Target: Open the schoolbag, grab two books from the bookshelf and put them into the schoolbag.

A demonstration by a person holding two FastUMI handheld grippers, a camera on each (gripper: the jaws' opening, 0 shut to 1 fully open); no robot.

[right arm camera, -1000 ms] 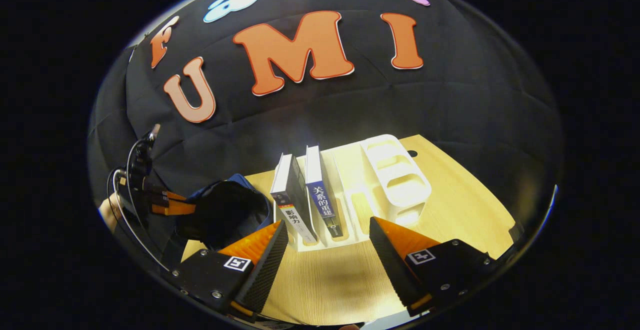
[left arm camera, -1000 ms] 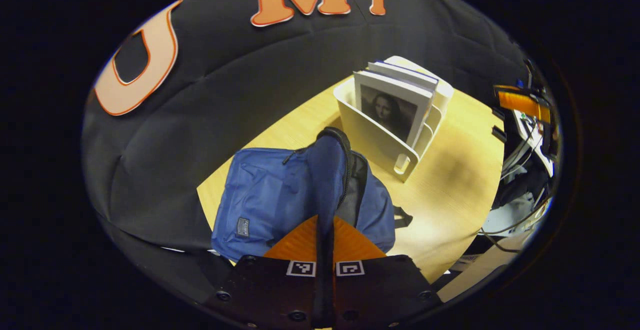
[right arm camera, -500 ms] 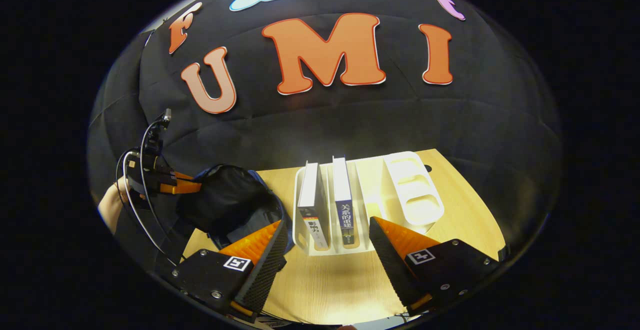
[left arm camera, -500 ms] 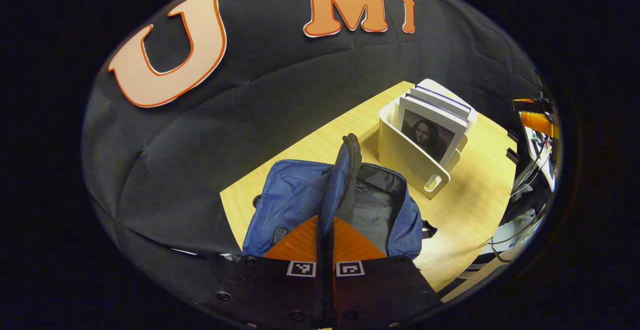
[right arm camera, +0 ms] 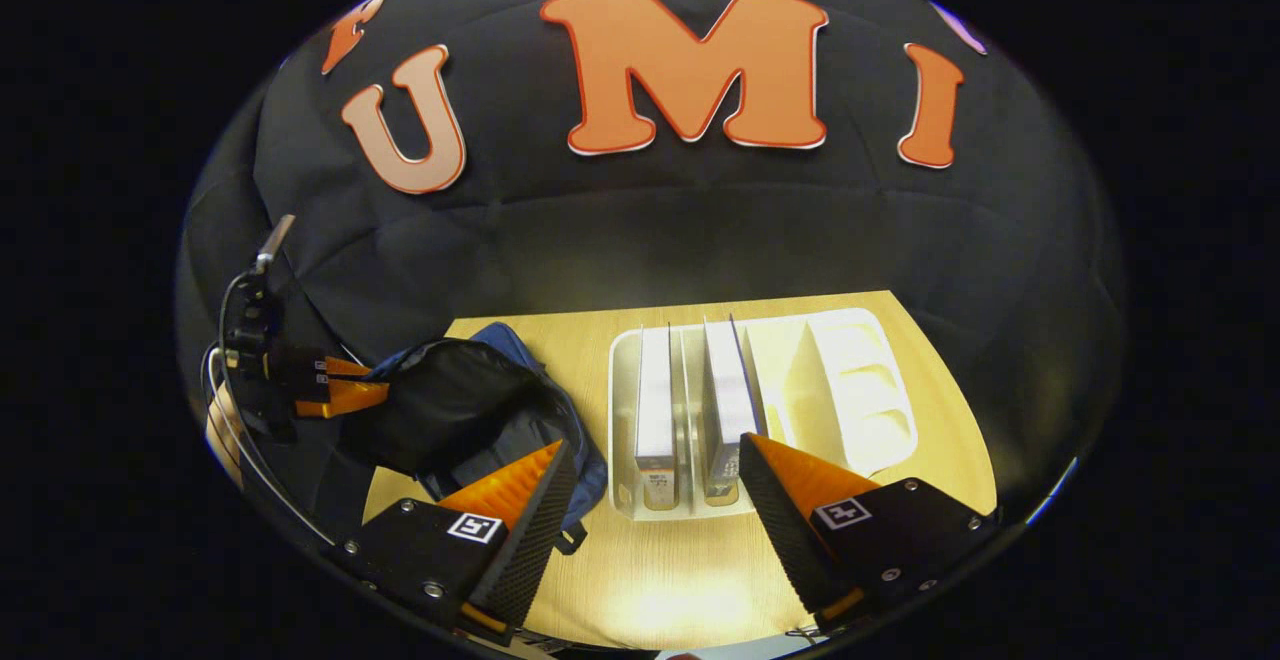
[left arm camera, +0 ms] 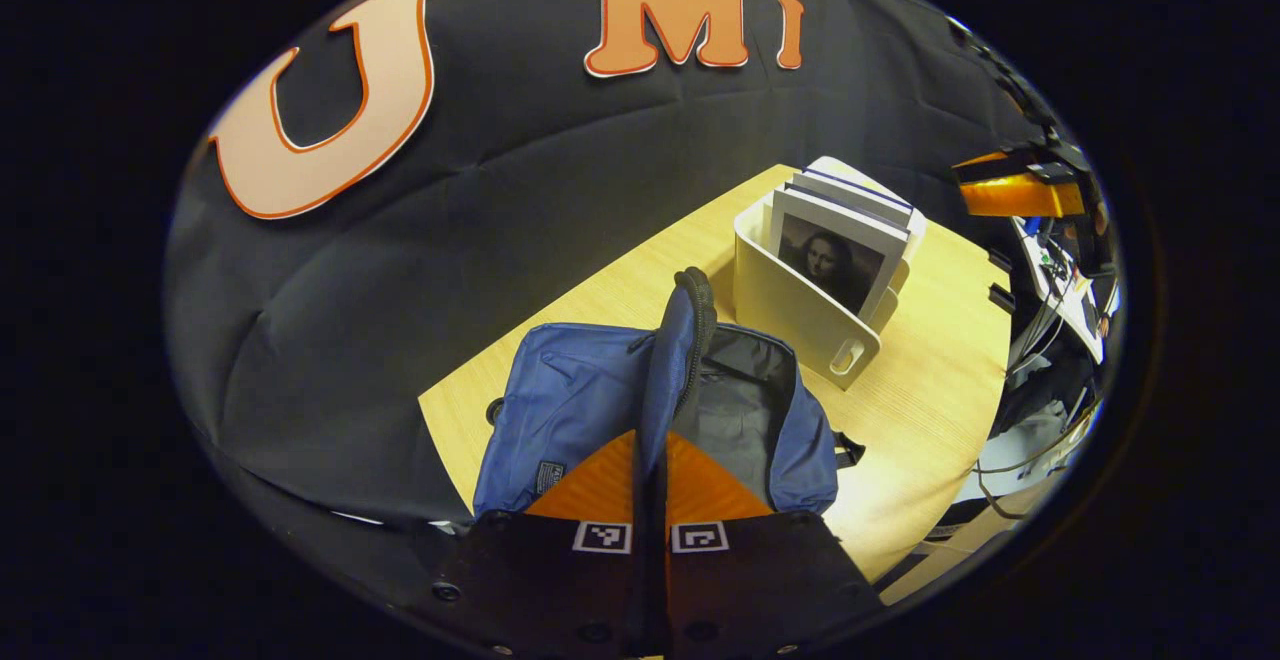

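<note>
We hold blue fabric schoolbag (left arm camera: 570,410) flap clamped in left gripper (left arm camera: 650,460); bag open on wooden worktop (right arm camera: 660,580). Right gripper (right arm camera: 655,500) spread wide above two upright books (right arm camera: 655,410) in white plastic bookshelf (right arm camera: 850,380). Both books remain to load.

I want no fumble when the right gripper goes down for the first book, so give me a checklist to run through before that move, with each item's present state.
1. Schoolbag open: ok, its dark lining shows.
2. Left gripper holding the flap up: ok, both fingers pinch it.
3. Right gripper open: ok, fingers spread wide, nothing between them.
4. Two books upright in the bookshelf: ok, in separate slots.
5. Right gripper lined up over one book: not ok, both books lie between its fingers.
6. Bag opening wide enough for a book: cannot tell.
</note>
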